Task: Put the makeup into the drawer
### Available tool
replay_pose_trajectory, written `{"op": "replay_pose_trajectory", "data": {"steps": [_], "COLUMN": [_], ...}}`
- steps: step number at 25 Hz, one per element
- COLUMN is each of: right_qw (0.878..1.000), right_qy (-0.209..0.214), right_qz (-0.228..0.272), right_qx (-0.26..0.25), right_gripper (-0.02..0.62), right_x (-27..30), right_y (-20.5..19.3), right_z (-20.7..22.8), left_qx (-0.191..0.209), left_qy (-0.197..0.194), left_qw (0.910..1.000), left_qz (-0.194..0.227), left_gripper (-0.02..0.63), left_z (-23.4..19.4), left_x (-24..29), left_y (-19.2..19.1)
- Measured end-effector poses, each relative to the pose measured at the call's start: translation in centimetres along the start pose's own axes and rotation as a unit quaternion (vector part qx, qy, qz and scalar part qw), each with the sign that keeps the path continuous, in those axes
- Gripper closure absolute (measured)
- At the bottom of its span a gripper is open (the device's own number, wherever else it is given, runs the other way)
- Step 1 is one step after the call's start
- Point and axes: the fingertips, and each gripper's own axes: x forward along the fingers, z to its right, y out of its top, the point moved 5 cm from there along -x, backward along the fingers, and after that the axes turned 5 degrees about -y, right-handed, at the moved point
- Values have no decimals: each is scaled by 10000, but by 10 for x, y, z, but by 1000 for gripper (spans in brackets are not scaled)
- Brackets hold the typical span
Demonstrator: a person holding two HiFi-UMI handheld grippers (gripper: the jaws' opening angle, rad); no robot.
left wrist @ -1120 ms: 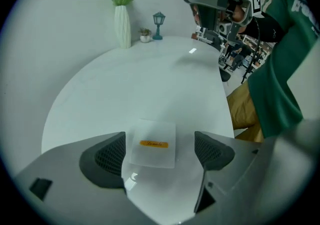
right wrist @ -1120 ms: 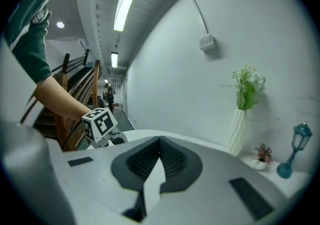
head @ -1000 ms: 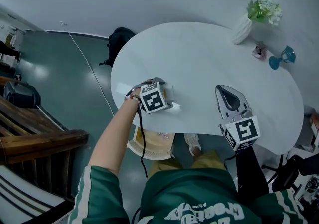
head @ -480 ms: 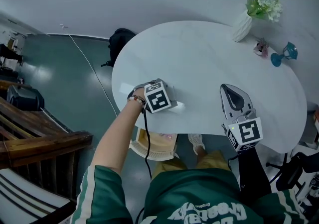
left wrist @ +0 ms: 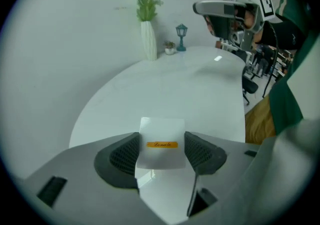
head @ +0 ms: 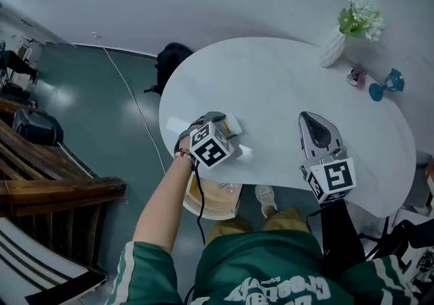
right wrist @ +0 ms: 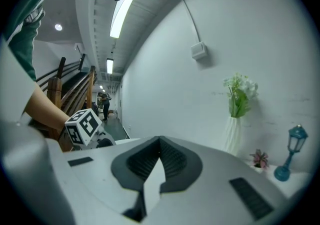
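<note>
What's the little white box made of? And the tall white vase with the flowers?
The little white box looks like matte cardboard: it has flat faces, crisp edges and a printed orange label strip. The vase looks like ceramic, though it might be plastic: it is plain white with ridges down its sides.

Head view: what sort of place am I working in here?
Probably an open hall or lobby, not a home: a white oval table with a flower vase stands on a glossy green floor, beside a wooden stair railing; the right gripper view shows a long strip-lit corridor.
</note>
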Motion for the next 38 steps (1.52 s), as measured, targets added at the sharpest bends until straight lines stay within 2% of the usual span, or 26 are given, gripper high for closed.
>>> {"op": "replay_pose_trajectory", "data": {"steps": [3, 6, 11, 16, 20, 26, 29, 38], "right_qw": [9998, 9993, 9971, 9930, 9889, 9828, 9798, 9689], "right_qy": [90, 231, 564, 921, 1197, 1514, 1691, 2203], "right_qz": [147, 279, 495, 714, 830, 1013, 1019, 1020], "right_qx": [-20, -40, -103, -215, -289, -306, -330, -477], "right_gripper": [591, 591, 591, 591, 591, 591, 591, 591], "right_x": [2, 4, 14, 20, 22, 20, 22, 16], "right_y": [12, 22, 40, 60, 70, 82, 82, 80], "right_z": [-8, -16, -32, -53, -69, -87, -97, -130], "left_qx": [-511, -958, -1568, -1953, -2149, -2473, -2647, -2901], "left_qy": [665, 1292, 2160, 2782, 3132, 3707, 3831, 4072], "left_qw": [9948, 9805, 9443, 9067, 8809, 8374, 8284, 8133], "left_qz": [583, 1126, 1926, 2496, 2822, 3165, 3114, 2976], "left_gripper": [322, 322, 322, 322, 322, 322, 322, 322], "left_z": [-7, -8, 2, 21, 39, 65, 75, 96], "left_x": [-37, -76, -138, -183, -209, -234, -234, -245], "left_y": [8, 14, 18, 16, 16, 3, -10, -36]}}
